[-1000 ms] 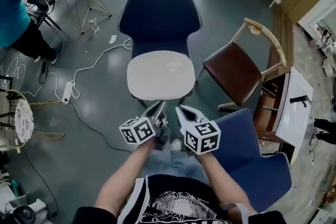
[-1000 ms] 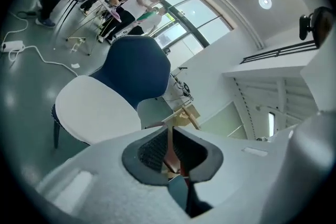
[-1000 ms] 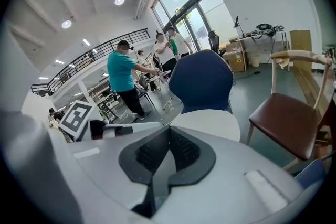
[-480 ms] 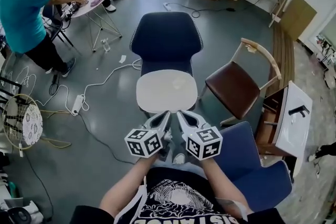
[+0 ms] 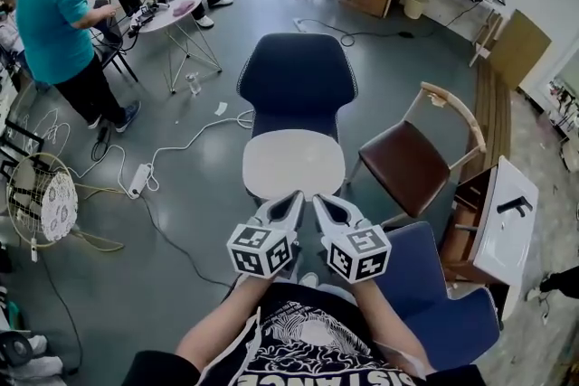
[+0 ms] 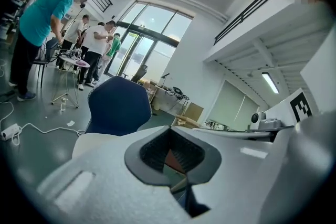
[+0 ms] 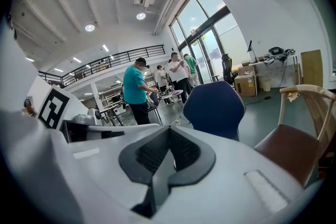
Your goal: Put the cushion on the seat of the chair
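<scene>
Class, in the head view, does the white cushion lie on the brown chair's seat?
No: the white cushion lies on the dark blue chair's seat, beside the brown chair.

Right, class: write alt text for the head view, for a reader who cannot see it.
A white cushion lies on the seat of a dark blue chair, seen from above. Below it a person holds the left gripper and right gripper side by side, both shut and empty. A brown chair stands at right.
</scene>
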Motion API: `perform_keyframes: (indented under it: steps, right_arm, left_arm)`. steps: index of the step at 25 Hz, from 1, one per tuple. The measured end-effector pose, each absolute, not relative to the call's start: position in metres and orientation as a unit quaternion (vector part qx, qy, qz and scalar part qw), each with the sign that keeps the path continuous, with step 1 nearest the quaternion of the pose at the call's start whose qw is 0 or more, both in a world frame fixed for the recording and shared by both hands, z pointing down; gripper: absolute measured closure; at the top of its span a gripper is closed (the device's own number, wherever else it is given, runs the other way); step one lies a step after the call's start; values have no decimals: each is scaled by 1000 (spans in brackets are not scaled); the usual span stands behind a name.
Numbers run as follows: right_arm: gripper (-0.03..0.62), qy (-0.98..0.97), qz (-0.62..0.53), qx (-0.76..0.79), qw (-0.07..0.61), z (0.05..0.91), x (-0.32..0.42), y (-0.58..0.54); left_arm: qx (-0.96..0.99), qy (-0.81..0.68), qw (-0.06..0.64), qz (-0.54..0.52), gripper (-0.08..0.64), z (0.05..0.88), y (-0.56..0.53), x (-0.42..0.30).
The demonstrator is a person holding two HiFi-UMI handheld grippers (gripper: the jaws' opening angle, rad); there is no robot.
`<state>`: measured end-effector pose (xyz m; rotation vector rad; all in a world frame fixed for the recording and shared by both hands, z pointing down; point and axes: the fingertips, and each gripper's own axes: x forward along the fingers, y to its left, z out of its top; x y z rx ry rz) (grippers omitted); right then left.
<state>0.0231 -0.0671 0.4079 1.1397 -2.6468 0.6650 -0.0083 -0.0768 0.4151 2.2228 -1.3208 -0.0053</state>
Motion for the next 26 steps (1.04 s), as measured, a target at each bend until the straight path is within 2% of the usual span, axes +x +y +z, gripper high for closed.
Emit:
perform_keyframes:
  steps: [26]
  right_arm:
    - [600, -900, 199, 380, 82, 403, 20, -80]
  left_arm:
    - [834, -497, 240, 28, 572, 413, -86, -5]
